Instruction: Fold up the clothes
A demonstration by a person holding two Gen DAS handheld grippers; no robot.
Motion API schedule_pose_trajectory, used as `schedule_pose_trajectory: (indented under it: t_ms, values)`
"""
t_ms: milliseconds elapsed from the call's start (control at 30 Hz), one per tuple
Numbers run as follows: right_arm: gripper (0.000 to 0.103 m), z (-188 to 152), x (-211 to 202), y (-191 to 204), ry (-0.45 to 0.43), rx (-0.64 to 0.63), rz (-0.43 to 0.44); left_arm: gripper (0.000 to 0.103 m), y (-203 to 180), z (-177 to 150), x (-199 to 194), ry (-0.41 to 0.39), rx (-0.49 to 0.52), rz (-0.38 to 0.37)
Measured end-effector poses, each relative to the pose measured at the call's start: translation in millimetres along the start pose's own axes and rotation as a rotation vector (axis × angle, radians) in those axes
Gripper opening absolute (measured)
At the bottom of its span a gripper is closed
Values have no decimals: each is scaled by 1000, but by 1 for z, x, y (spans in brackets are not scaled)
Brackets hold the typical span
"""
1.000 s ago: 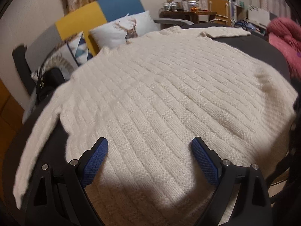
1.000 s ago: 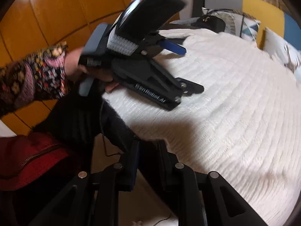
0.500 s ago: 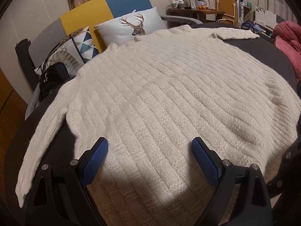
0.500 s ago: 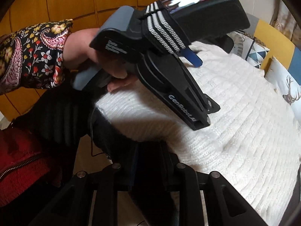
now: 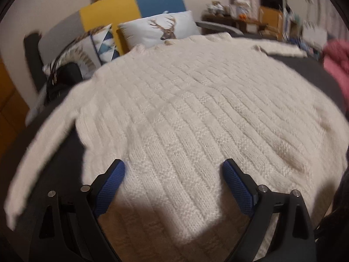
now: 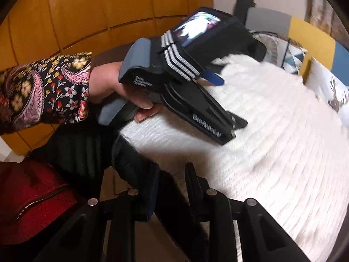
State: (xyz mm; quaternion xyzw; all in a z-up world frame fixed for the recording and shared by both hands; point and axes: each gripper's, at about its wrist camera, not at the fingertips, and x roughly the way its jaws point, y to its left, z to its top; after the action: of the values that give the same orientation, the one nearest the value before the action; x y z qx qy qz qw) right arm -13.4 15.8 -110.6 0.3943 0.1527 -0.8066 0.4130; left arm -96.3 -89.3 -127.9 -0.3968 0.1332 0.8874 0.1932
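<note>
A cream knitted sweater [image 5: 185,109] lies spread flat on a dark cover [image 5: 305,69], its hem toward me. My left gripper [image 5: 173,181] hovers open over the hem, and nothing sits between its blue pads [image 5: 110,185]. In the right wrist view a hand in a flowered sleeve [image 6: 48,91] holds that left gripper [image 6: 226,101] above the sweater [image 6: 272,142]. My right gripper [image 6: 172,187] is at the cover's near edge, just off the sweater's corner. Its jaws stand narrowly apart with dark cloth showing in the gap. Whether the pads press on that cloth is unclear.
Patterned cushions [image 5: 161,30] and a black bag [image 5: 63,78] lie beyond the sweater's far end against a yellow and blue backrest. A pink garment [image 5: 336,65] sits at the right. A red zipped garment [image 6: 32,196] lies low left, and orange wood panels [image 6: 87,17] stand behind.
The left gripper has rolled slightly over the hem and stays open. The right wrist view has swung a little, so the left gripper shows more centrally. The sweater lies as before.
</note>
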Motion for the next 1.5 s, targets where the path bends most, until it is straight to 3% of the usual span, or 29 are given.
schedule_pose_trajectory:
  t_ms: [100, 233, 300, 567, 633, 933, 1067, 1233, 1300, 1367, 1500]
  values:
    - [24, -4, 5, 0, 6, 25, 40, 100, 11, -4, 1, -17, -78, -17]
    - [24, -1, 5, 13, -14, 0, 150, 100, 6, -5, 1, -28, -61, 3]
    - [24, 0, 16, 20, -4, -17, 153, 100, 7, -5, 1, -28, -65, -3]
    - [24, 9, 12, 7, -76, -8, 13, 100, 7, -8, 0, -32, -65, -3]
    - [24, 3, 4, 8, -52, -30, -16, 100, 7, -8, 0, -31, -66, -4]
    - [25, -4, 6, 33, -44, -369, -216, 100, 10, -8, 0, -30, -72, -13]
    - [25, -6, 18, 34, 12, -462, -271, 100, 11, -8, 0, -27, -75, -19]
    - [23, 6, 21, 4, 90, -232, -143, 100, 10, -5, 1, -5, -63, -22]
    - [9, 9, 21, 1, 115, -198, -124, 100, 9, -3, 1, 8, -52, -21]
    - [7, 10, 21, 0, 117, -174, -118, 100, 9, 0, 2, 33, -47, -20]
    - [6, 12, 20, -14, 95, -43, -26, 100, 3, 7, 2, 58, -26, 0]
